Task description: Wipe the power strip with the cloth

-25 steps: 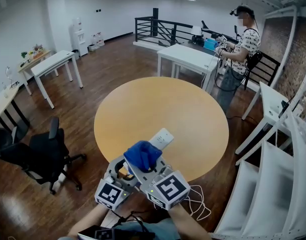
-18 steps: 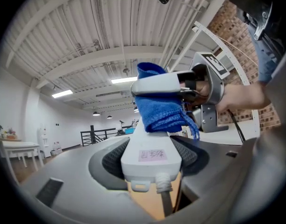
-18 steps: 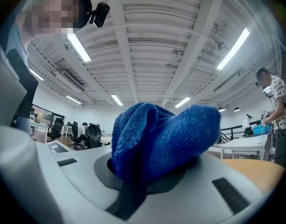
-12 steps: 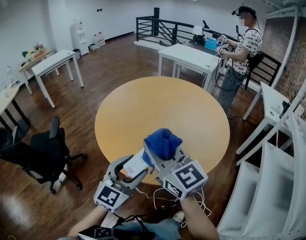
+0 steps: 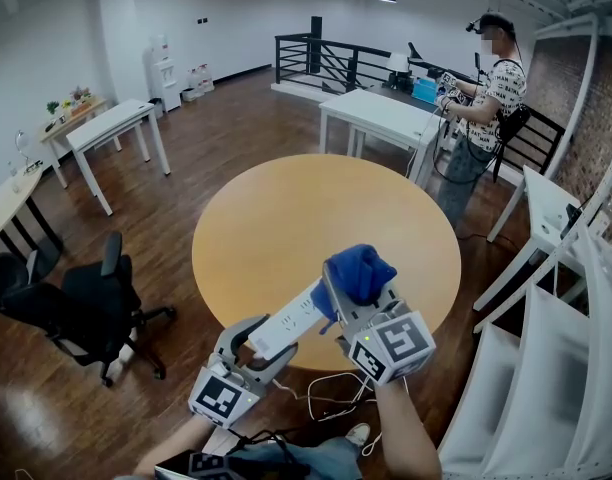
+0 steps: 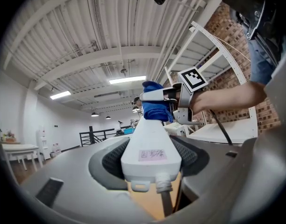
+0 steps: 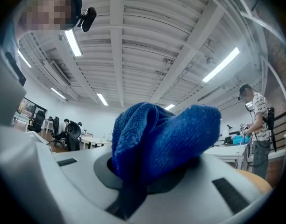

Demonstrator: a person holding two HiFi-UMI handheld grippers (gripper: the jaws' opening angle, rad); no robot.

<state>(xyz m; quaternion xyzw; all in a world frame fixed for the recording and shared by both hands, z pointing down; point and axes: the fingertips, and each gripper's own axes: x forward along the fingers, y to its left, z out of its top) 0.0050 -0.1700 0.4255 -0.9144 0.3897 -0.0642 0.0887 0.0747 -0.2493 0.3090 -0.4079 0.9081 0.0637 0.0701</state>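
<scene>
A round table with a light wooden top (image 5: 316,208) is standing mid-room on a dark wood plank floor (image 5: 226,138). A black wheeled office chair (image 5: 81,308) is sitting to its left, apart from it. A white rectangular table (image 5: 108,126) is standing at the far left. A second white rectangular table (image 5: 381,113) is standing beyond the round one. A person in a patterned shirt (image 5: 483,93) is standing at its right end. A black metal railing (image 5: 321,60) is running along the far side. White shelving (image 5: 556,348) is occupying the near right.

Far end of the power strip (image 6: 150,139) hidden behind the blue cloth (image 6: 154,107), its cable (image 6: 165,204) cut off by the lower edge, print on its label (image 6: 151,155) too small to read, right forearm (image 5: 411,440) cut off below.
</scene>
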